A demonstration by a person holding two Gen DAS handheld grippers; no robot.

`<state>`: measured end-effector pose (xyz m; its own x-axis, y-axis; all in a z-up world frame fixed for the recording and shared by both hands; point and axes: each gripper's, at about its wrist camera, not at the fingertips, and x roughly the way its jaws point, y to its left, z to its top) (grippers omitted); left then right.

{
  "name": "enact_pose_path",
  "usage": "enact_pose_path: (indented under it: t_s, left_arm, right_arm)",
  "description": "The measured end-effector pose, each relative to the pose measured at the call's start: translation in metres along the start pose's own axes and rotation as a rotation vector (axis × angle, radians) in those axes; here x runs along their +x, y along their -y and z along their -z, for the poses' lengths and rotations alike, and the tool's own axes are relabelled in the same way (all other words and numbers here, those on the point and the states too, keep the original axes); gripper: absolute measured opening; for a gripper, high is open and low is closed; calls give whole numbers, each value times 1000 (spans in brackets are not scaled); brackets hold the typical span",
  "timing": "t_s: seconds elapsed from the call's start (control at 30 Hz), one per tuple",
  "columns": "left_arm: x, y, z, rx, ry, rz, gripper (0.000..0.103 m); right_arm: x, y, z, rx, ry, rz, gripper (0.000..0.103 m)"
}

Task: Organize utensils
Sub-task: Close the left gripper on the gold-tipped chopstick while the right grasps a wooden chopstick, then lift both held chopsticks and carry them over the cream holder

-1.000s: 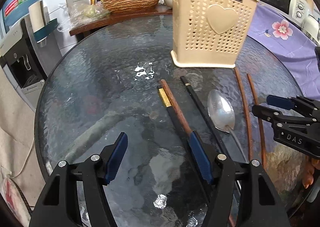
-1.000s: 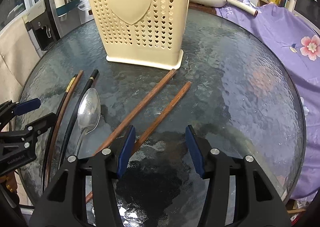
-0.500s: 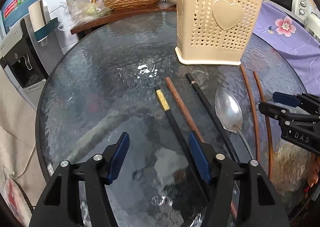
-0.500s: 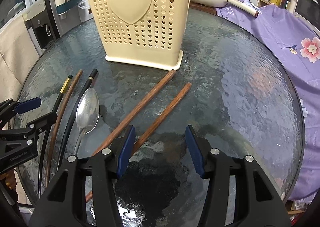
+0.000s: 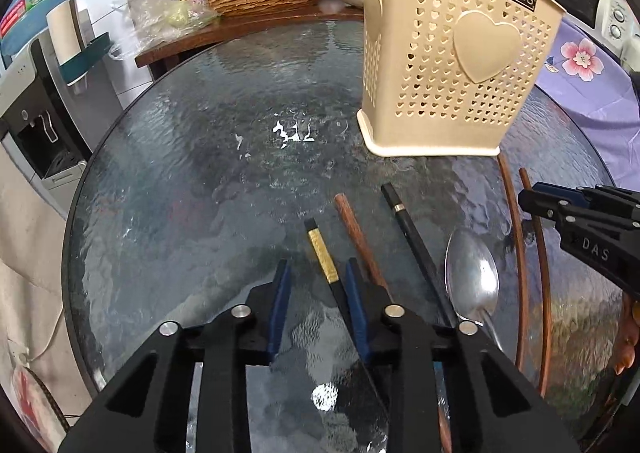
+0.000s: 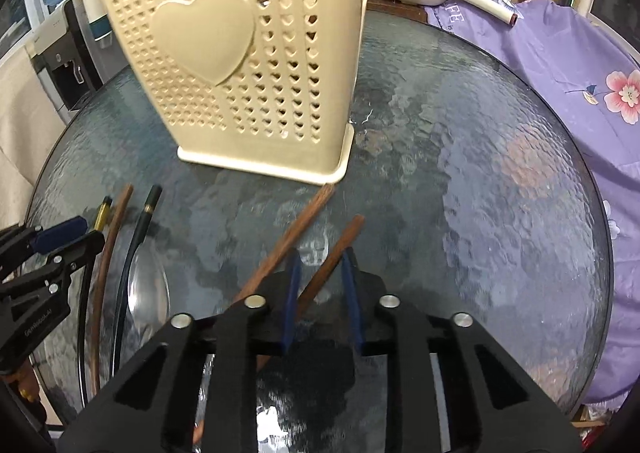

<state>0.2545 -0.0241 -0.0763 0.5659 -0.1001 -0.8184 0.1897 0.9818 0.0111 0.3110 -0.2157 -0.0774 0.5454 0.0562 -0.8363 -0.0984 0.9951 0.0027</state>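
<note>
Left wrist view: the left gripper point(image 5: 316, 293) hangs low over the glass counter point(image 5: 180, 193), its blue fingers point(image 5: 280, 301) partly open around the gold-banded black chopstick point(image 5: 322, 255), which passes between them without clear contact; just right of it lie a brown chopstick point(image 5: 356, 231), a second black chopstick point(image 5: 412, 233) and a steel spoon point(image 5: 472, 277), all flat on the glass and pointing toward the beige holder point(image 5: 440, 65); the holder stands upright near the far side, with handles showing above its rim; two more wooden chopsticks point(image 5: 514, 237) lie at the right, beside the right gripper point(image 5: 532, 199). Right wrist view: the right gripper point(image 6: 322, 285) sits low on the counter point(image 6: 500, 193), fingers point(image 6: 352, 293) narrowed but still parted around the right-hand wooden chopstick point(image 6: 344, 239); whether they touch it I cannot tell; its mate point(image 6: 304, 219) lies just left, tip by the holder point(image 6: 248, 53) base; the spoon point(image 6: 146, 289) and dark chopsticks point(image 6: 142, 225) lie further left near the left gripper point(image 6: 60, 237).
</note>
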Motion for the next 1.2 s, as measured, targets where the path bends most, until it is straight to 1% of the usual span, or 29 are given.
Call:
enact_pose_path:
  t_s: [0.3,0.47,0.73,0.87,1.0,1.2]
  left_arm:
    - [4,0,-7,-5,4,1,12]
    - [6,-2,-10,-18,0,15,9]
    - [9,-1,-12,-24,-2,33,8]
    - [10,-4,-14,-45,-2,47,7]
    - [12,-11,-17,-81,1,70,7]
    - [0,-20,-21,-108,46,99,7]
  right_arm:
    - [6,8,-9,9,1,-13,10]
    - [9,12,-13,19,-4,-19,8]
    - [9,10,-11,11,-3,-18,8]
    - [8,11,-8,25,8,-31,8]
    - [8,16,-6,53,29,-72,8]
    - [-7,18,-3,53,94,-111,8]
